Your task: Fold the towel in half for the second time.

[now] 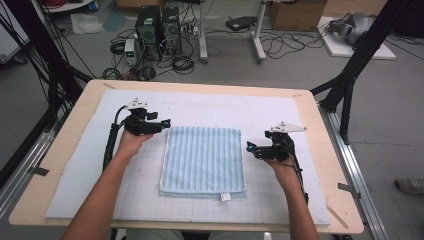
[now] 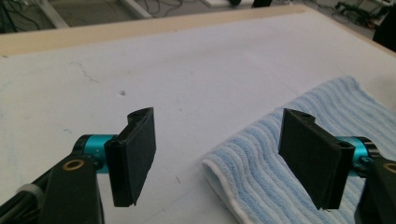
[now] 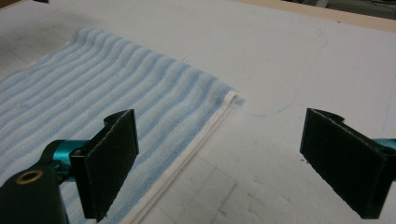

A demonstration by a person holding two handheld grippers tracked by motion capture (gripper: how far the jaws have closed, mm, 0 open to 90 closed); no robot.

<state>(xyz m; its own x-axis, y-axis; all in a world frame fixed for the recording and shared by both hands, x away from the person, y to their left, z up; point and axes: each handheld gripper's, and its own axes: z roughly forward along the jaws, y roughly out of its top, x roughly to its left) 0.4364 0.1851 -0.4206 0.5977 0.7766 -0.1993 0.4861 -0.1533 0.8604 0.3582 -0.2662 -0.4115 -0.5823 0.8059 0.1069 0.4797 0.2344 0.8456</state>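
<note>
A folded light-blue striped towel (image 1: 203,159) lies flat on the white mat in the middle of the table, a small white label at its near edge. My left gripper (image 1: 166,122) hovers open just off the towel's far left corner (image 2: 219,163), one jaw over the mat and one over the towel (image 2: 299,135). At the towel's right edge my right gripper (image 1: 249,147) is open too, with nothing between its jaws. In the right gripper view the towel (image 3: 107,93) and its white hem run under the left jaw, and the right jaw stands above bare mat.
The white gridded mat (image 1: 280,115) covers most of the wooden table (image 1: 325,130). Black frame legs (image 1: 350,75) stand at the table's left and right sides. Computers and cables (image 1: 157,35) sit on the floor beyond the far edge.
</note>
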